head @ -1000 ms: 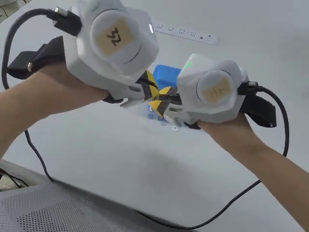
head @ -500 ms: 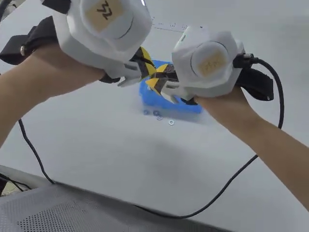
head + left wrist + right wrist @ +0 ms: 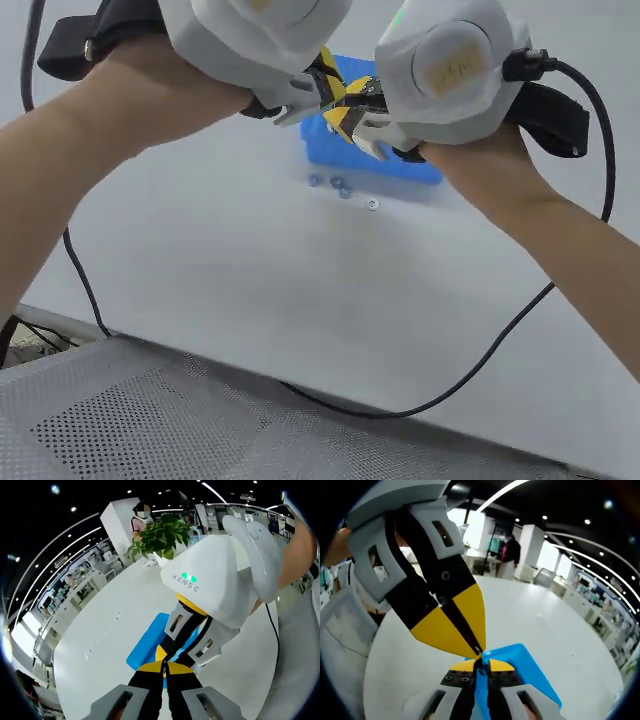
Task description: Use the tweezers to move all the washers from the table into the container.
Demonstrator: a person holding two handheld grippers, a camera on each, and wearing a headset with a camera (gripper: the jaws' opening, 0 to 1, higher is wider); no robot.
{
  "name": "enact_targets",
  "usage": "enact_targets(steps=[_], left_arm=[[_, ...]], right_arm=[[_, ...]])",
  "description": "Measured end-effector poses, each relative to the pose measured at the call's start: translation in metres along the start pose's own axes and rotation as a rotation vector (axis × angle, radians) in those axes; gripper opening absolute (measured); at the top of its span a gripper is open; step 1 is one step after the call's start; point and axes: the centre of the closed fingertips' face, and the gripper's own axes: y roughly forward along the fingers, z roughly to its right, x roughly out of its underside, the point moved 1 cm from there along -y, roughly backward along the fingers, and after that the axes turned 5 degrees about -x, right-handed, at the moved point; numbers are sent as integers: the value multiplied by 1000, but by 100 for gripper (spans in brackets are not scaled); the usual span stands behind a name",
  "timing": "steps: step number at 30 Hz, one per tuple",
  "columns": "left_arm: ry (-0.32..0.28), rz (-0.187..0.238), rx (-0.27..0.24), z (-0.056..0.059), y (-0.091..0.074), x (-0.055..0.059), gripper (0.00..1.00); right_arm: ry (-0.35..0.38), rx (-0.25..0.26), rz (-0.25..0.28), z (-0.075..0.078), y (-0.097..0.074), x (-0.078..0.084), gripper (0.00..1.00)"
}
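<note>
Two black cables were recorded on the table. One cable lay in a loop near the table's front edge. The other ran off the table's left side. A grey perforated metal panel sat just in front of the table's near edge.

In the left gripper view, a leafy potted plant stood at the table's far end. A white pillar and a person were beyond the table.

In the right gripper view, a person in dark clothing stood past the table's far edge.
</note>
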Motion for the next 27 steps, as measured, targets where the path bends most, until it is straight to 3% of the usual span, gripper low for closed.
enact_targets(steps=[6,8,10,11,16,20,27], left_arm=[[-7,-9,-5,-5,9,11,0],[-21,-8,-6,-7,15,14,0],[-37,-9,-5,-10,18,16,0],[-38,7,-22,-14,18,15,0],[-55,23,-11,-24,23,15,0],[-35,28,-1,-25,24,14,0],[-33,40,13,-32,29,12,0]], right_arm=[[52,-10,4,8,17,6,4],[101,-20,16,11,21,9,4],[99,-19,20,13,23,9,4],[101,-14,24,15,22,7,4],[135,-24,26,20,22,2,4],[124,-10,13,23,26,3,4],[209,-14,35,29,29,4,4]])
